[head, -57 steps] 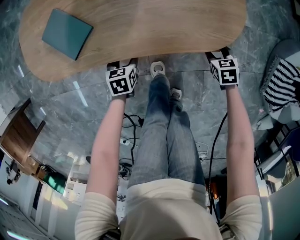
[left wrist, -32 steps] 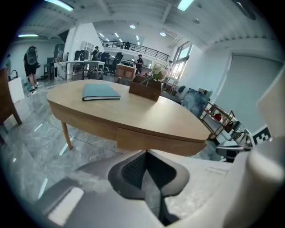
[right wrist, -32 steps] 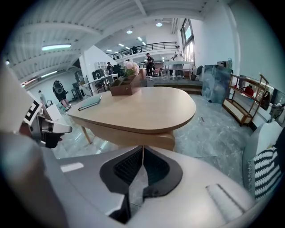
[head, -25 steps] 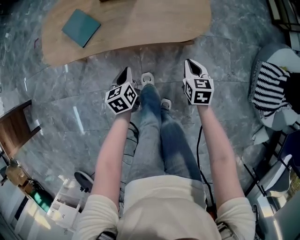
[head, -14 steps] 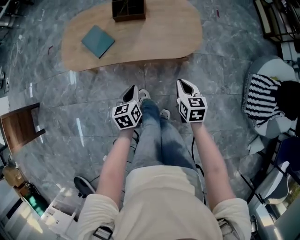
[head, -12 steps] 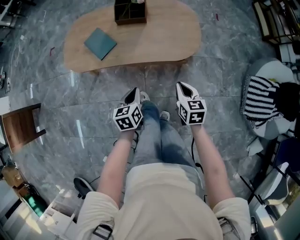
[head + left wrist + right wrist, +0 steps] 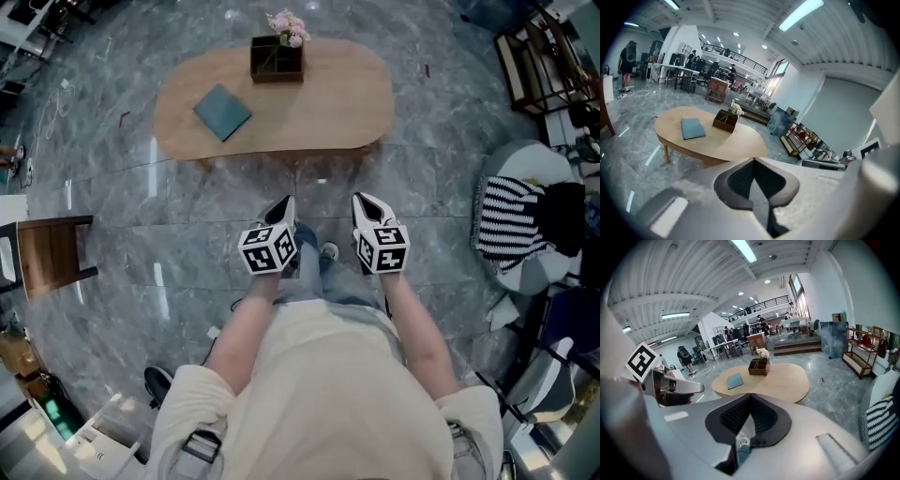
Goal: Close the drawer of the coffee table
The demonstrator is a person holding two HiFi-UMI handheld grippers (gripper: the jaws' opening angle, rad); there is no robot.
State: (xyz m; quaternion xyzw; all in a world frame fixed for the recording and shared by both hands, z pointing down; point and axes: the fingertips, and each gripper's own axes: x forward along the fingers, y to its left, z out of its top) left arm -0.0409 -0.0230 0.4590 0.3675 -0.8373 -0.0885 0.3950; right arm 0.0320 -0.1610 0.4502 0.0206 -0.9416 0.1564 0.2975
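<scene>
Since you are straightening up and stepping back from the coffee table (image 7: 328, 103), your left gripper (image 7: 285, 202) and right gripper (image 7: 365, 200), which were at its near edge moments ago, are now hovering well apart from it, both clamped shut on nothing. No drawer is sticking out along the table's near side, so the closing is probably done; the table is lying ahead of both tips.
</scene>
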